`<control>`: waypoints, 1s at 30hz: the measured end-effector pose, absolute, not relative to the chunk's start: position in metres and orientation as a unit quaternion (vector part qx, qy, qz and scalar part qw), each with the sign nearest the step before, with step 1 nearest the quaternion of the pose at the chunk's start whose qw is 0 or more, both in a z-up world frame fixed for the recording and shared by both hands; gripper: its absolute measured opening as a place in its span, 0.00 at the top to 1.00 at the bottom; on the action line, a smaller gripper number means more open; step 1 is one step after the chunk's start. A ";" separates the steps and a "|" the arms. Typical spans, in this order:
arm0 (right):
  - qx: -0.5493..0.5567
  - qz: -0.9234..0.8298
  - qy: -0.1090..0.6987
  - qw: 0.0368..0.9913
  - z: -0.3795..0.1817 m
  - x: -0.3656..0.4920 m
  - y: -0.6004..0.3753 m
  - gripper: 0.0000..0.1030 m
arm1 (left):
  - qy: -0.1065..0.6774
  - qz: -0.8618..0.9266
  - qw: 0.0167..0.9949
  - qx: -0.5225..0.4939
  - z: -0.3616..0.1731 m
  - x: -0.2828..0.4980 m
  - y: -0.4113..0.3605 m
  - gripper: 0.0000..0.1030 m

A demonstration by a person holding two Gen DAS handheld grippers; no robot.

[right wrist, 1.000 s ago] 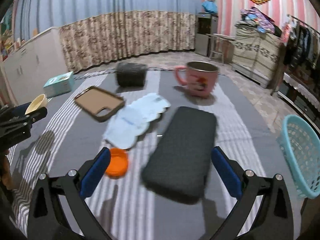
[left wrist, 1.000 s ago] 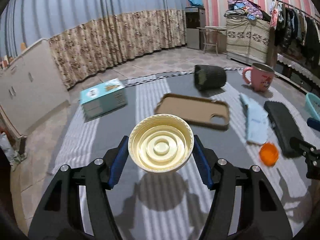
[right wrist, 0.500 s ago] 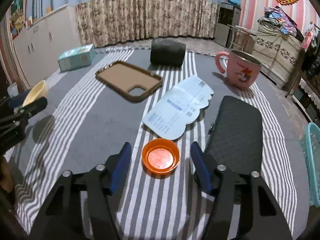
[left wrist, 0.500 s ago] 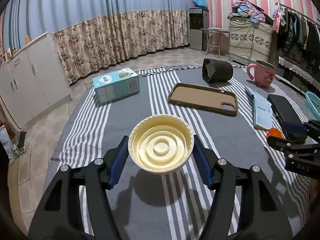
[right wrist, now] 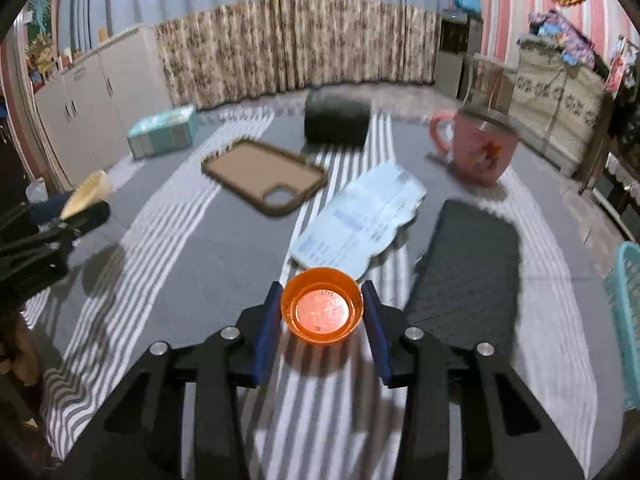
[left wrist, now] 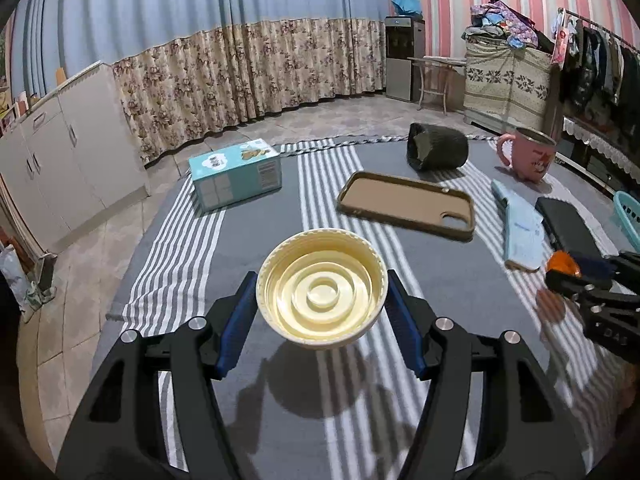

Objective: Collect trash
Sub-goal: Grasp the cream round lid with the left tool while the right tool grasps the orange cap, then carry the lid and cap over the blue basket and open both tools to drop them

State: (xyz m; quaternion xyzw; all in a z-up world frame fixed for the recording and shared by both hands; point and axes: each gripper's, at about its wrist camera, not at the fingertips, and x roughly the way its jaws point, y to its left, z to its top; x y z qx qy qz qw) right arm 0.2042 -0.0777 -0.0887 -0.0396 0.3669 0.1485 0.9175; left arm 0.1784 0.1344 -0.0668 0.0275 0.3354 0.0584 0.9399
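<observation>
Left wrist view: cream plastic lid (left wrist: 321, 289) clamped rim-to-rim in left gripper (left wrist: 321, 312), held clear of the striped cloth (left wrist: 192, 240), shadow underneath. Jaws about mid-spread, blue pads hard against both sides of the lid.

Right wrist view: orange cap (right wrist: 322, 306) centre-bottom of frame, between the pads of right gripper (right wrist: 322, 316). Jaws closing at this moment; pads look flush with the cap's sides, little or no gap visible. Cannot tell whether the cap is off the cloth yet.

Progress, as a judgement: early-to-middle. Two pieces of trash in hand or nearly so, nothing visibly dropped yet into the teal basket (right wrist: 626, 320) at right edge of frame; its inside is out of view. Remaining likely trash: crumpled printed paper (right wrist: 360, 216) just above the cap, part overlapping the black case (right wrist: 468, 276). Phone case (right wrist: 266, 180), pink mug (right wrist: 480, 148), tissue box (right wrist: 164, 132) and dark pouch (right wrist: 336, 118) in upper half of frame probably not trash.

Left to do: finish the pinch, carry both lids to the basket, release, then the paper.
</observation>
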 end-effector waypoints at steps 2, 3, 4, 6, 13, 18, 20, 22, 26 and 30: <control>-0.037 0.139 0.346 0.927 -0.076 0.199 -0.091 0.61 | 0.331 0.059 0.941 0.032 -0.061 0.180 0.125 0.41; -0.032 0.130 0.335 0.933 -0.068 0.196 -0.103 0.61 | 0.328 0.057 0.942 0.034 -0.059 0.181 0.119 0.41; -0.027 0.124 0.327 0.937 -0.062 0.194 -0.114 0.61 | 0.325 0.055 0.944 0.036 -0.055 0.182 0.112 0.41; -0.014 0.106 0.309 0.945 -0.050 0.191 -0.144 0.61 | 0.319 0.050 0.946 0.037 -0.050 0.185 0.097 0.41; 0.007 0.044 0.279 0.959 -0.029 0.183 -0.240 0.61 | 0.298 0.011 0.954 0.032 -0.036 0.198 0.029 0.41; 0.014 0.017 0.267 0.963 -0.028 0.173 -0.302 0.61 | 0.281 -0.019 0.959 0.041 -0.027 0.205 -0.028 0.41; 0.016 0.006 0.260 0.965 -0.027 0.170 -0.324 0.61 | 0.277 -0.035 0.959 0.046 -0.025 0.207 -0.052 0.41; 0.020 -0.002 0.255 0.967 -0.027 0.168 -0.342 0.61 | 0.275 -0.046 0.959 0.053 -0.025 0.208 -0.074 0.41; 0.025 -0.032 0.241 0.970 -0.026 0.167 -0.385 0.61 | 0.274 -0.073 0.957 0.061 -0.029 0.213 -0.116 0.41; 0.044 -0.049 0.232 0.970 -0.021 0.176 -0.419 0.61 | 0.271 -0.102 0.954 0.078 -0.029 0.219 -0.164 0.41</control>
